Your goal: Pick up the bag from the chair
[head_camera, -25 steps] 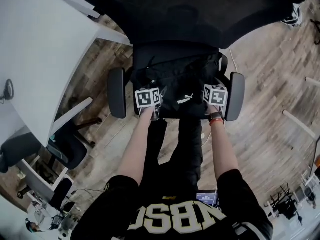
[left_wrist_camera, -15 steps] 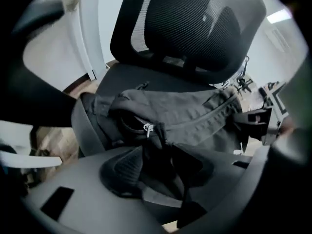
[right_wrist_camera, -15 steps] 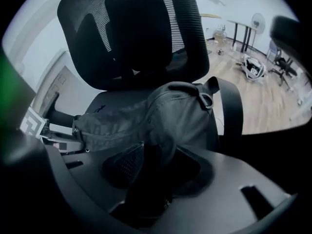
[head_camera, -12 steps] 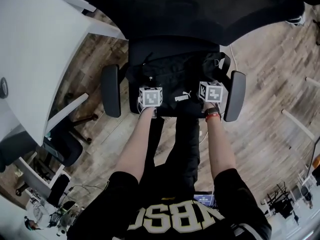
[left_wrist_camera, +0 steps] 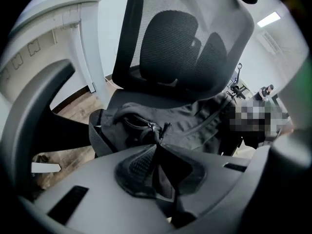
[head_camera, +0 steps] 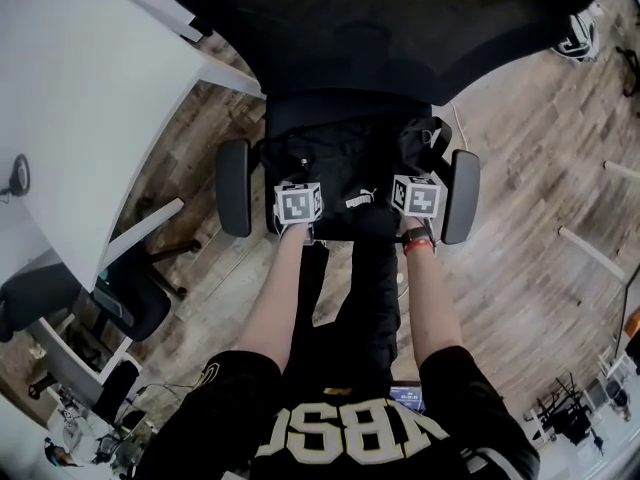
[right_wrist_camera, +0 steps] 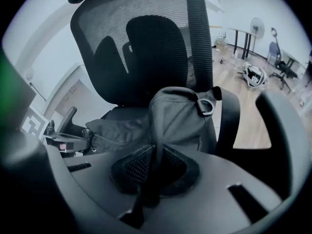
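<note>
While slumped on chair [head_camera: 233,188], judged bag [head_camera: 350,163] soft, limp, likely light. Noted left gripper [left_wrist_camera: 157,169] and right gripper [right_wrist_camera: 152,172] clamped onto fabric at opposite ends.

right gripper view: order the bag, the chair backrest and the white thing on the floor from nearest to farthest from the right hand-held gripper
1. bag: pinched in the right hand-held gripper, straight ahead.
2. chair backrest: behind the bag, upper centre.
3. white object on the floor: far right, well past the chair.
</note>
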### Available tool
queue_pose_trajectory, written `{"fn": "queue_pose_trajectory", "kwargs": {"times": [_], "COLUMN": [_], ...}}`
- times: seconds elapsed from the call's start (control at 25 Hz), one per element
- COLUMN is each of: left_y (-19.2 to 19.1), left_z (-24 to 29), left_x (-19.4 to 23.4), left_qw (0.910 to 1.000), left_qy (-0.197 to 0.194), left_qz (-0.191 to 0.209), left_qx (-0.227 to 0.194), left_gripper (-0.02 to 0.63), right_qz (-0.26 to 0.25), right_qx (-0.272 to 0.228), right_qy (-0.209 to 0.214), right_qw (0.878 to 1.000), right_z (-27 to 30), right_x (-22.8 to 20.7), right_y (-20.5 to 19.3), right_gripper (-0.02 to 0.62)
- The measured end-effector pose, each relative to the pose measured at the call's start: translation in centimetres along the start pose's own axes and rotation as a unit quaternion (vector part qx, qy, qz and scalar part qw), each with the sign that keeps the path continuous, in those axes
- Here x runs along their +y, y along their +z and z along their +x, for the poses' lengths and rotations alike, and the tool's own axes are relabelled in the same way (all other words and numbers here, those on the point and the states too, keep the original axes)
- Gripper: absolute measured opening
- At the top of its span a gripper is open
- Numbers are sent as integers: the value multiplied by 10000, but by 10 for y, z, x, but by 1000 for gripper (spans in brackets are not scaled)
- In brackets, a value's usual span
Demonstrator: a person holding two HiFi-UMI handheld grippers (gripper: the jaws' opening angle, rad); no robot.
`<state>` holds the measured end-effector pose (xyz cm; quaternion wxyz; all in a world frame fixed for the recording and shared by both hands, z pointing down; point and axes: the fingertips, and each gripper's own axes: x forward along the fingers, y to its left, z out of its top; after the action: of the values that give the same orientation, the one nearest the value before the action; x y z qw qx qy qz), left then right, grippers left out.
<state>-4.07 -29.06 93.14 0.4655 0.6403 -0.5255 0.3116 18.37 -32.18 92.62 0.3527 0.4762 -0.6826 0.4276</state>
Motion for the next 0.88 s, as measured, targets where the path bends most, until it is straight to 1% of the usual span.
{"fn": "queue_pose_trajectory", "kwargs": {"times": [0.12, 0.28, 0.52, 0.68, 0.88], "left_y": [24, 49, 90, 115, 156], "left_z": [-18, -48, -99, -143, -203], "left_x": [-2, -13, -28, -34, -50], "left_qw": [9996, 9980, 9937, 9880, 9760], "left_qy": [-9, -51, -169, -220, -347], "left_qz": [26, 134, 323, 454, 646], "left_qx": [-293, -623, -1064, -1459, -2052], "left_gripper": [35, 35, 32, 32, 31], "right_qz": [138, 282, 320, 365, 409], "right_qx": [-200, -461, -938, -1250, -1743], "right_qy": [30, 69, 10, 58, 92], "right_qw": [9997, 9985, 9951, 9915, 9838], "right_z": [-18, -45, -96, -130, -180], "right_x": [10, 16, 37, 56, 74], "right_y": [16, 27, 61, 76, 105], "right_gripper": [26, 26, 26, 26, 26]}}
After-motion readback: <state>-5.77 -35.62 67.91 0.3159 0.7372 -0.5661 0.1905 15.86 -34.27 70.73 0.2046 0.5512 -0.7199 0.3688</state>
